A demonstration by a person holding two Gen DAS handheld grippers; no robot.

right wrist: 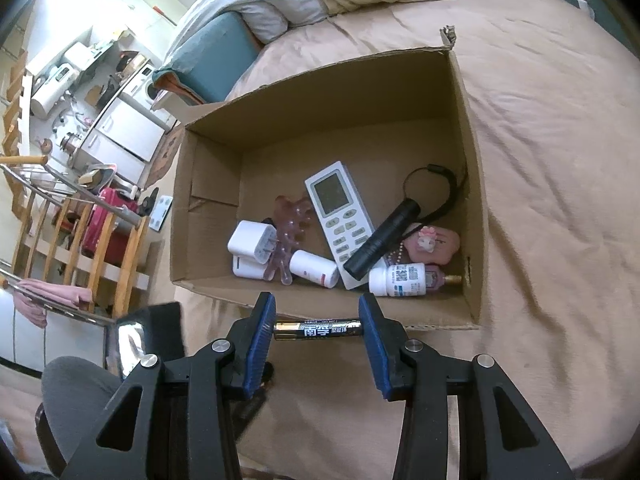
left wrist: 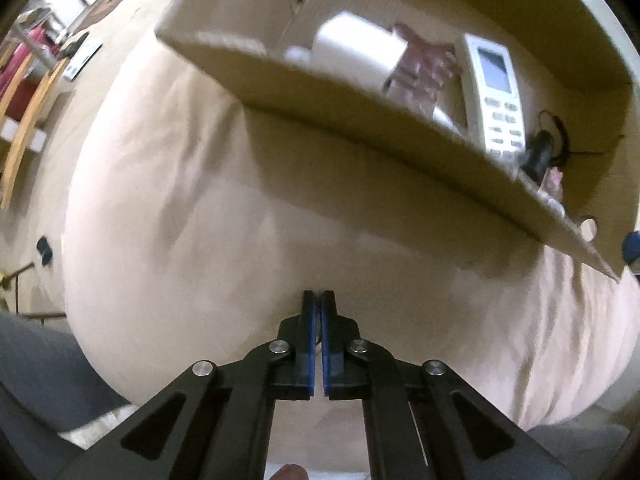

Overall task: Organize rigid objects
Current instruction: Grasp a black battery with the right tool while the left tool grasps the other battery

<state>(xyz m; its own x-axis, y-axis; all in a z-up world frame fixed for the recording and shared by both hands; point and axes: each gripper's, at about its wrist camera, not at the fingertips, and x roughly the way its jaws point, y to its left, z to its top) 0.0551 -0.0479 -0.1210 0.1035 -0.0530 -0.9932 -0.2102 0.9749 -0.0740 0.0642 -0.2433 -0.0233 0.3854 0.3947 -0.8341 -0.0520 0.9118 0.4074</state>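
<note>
Above the bed (right wrist: 540,140), we hold a battery (right wrist: 318,328) end-to-end in the right hand-held gripper (right wrist: 318,330): light, stiff, slick; left hand-held gripper (left wrist: 318,300) closed empty.

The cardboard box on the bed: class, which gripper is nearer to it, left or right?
Right. The right gripper, holding a battery, sits just before the cardboard box near wall. The left gripper, shut and empty, is over bare bedding, further back from it.

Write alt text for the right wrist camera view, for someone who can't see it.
The right gripper holds a battery end to end between its blue pads, just in front of an open cardboard box on a bed. Inside lie a white remote, a black flashlight, white bottles and small pink items.
</note>
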